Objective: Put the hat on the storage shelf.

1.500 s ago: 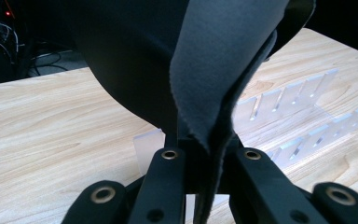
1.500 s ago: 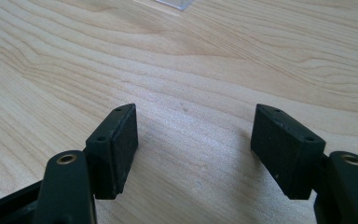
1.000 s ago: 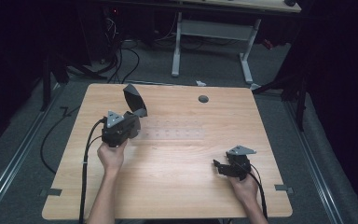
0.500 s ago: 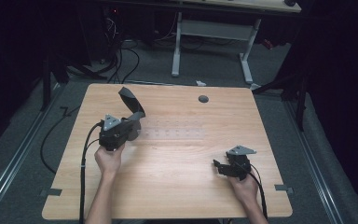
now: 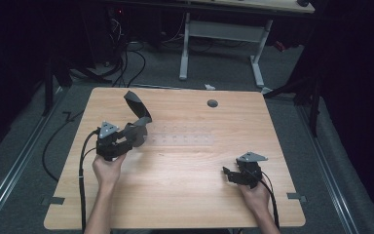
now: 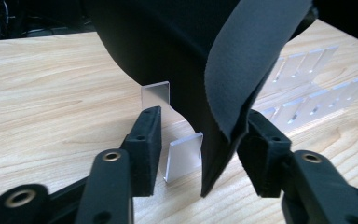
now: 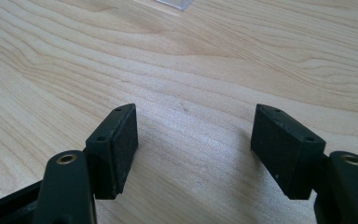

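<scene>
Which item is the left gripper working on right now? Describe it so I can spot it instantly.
Start at the wooden table and go to its left half, where the left gripper is raised. The dark curved flexible sheet rises from between its jaws, bent over at the top. It is black and matte, unlike the clear slotted acrylic rack flat beside it.

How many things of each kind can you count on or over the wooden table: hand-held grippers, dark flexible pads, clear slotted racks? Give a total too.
Hand-held grippers: 2, the left hand-held gripper and the right hand-held gripper
Dark flexible pad: 1
Clear slotted rack: 1
Total: 4, all on or over the wooden table
</scene>
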Demonstrator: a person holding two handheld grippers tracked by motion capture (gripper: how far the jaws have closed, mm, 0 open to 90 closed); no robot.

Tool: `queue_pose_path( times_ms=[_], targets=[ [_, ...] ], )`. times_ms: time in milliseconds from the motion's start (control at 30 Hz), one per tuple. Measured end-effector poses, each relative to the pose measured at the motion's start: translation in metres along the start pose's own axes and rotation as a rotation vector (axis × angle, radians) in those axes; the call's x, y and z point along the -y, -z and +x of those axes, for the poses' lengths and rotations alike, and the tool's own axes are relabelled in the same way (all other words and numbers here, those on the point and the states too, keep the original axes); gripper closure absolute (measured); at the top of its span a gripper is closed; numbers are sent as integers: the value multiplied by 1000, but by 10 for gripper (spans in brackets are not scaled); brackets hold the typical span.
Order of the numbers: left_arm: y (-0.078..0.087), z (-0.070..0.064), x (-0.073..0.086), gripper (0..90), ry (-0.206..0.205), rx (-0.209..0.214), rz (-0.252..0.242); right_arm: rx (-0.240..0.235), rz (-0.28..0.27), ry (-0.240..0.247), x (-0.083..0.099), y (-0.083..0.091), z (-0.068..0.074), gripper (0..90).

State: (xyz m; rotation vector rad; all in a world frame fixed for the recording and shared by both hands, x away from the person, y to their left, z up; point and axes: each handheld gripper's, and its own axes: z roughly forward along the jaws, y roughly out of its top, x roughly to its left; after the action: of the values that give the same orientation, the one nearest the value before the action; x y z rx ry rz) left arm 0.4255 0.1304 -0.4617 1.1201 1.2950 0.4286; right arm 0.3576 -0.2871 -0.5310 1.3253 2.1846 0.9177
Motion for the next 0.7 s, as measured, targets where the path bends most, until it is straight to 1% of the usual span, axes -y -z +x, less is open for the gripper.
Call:
queue_pose_path(
  times_ms=[67, 167, 300, 367, 500, 700],
  targets=[
    [4, 0, -2, 481, 7, 3, 4, 0, 0, 0, 0, 0, 0, 321],
    [9, -1, -3, 461, 0, 4, 15, 0, 0, 0, 0, 0, 0, 321],
    [17, -6, -3, 447, -10, 19, 22, 0, 0, 0, 0, 0, 0, 321],
    [22, -7, -4, 444, -1, 29, 20, 0, 0, 0, 0, 0, 0, 321],
    [30, -7, -2, 436, 18, 34, 21, 0, 0, 0, 0, 0, 0, 321],
    [41, -5, 2, 428, 24, 31, 31, 0, 0, 0, 0, 0, 0, 321]
  ],
)
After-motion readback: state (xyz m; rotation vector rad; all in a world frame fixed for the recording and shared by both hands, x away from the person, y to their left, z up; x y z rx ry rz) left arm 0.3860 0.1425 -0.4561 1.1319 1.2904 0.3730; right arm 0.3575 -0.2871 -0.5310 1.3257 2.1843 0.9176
